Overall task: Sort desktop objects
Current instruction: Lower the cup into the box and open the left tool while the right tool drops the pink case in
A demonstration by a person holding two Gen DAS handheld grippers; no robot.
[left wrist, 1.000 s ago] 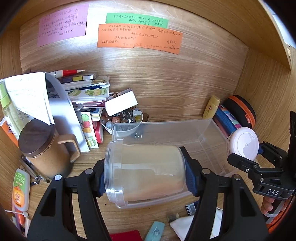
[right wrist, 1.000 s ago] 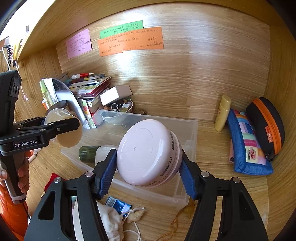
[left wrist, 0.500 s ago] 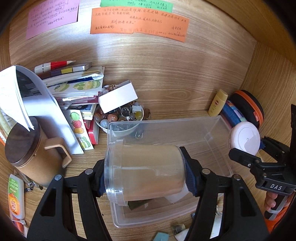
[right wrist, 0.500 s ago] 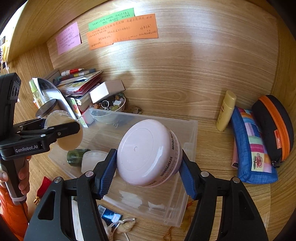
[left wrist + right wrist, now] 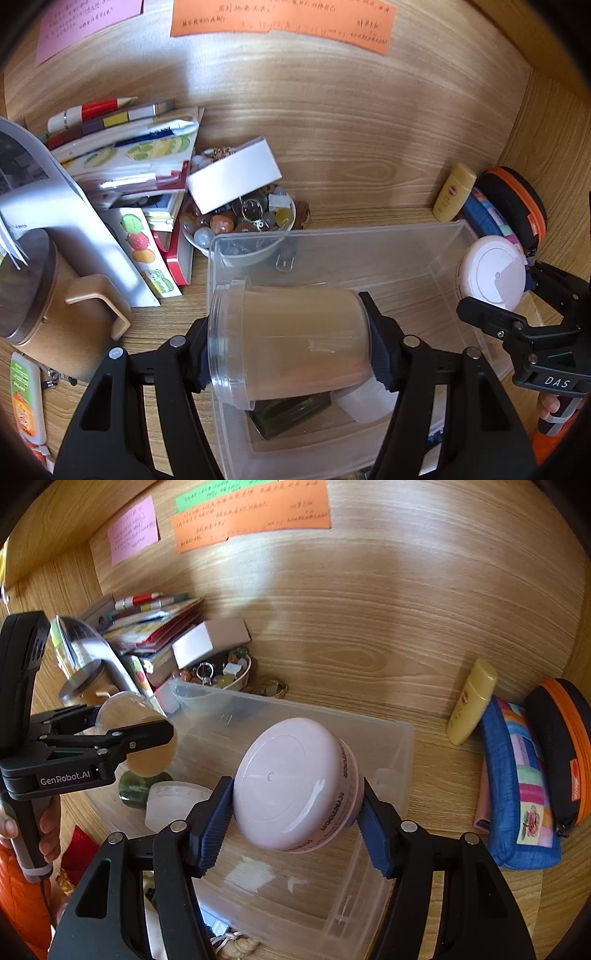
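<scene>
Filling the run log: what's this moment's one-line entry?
left claw: shut on clear jar | right claw: shut on pink jar | both over clear bin

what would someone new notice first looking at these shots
Most striking are the two held items: the left gripper clamps a clear plastic jar of tan contents on its side over the transparent plastic bin, and the right gripper clamps a round pale pink lidded jar above the same bin. Next come the orange paper note on the wooden back wall and the cluttered stack of books at the left.
</scene>
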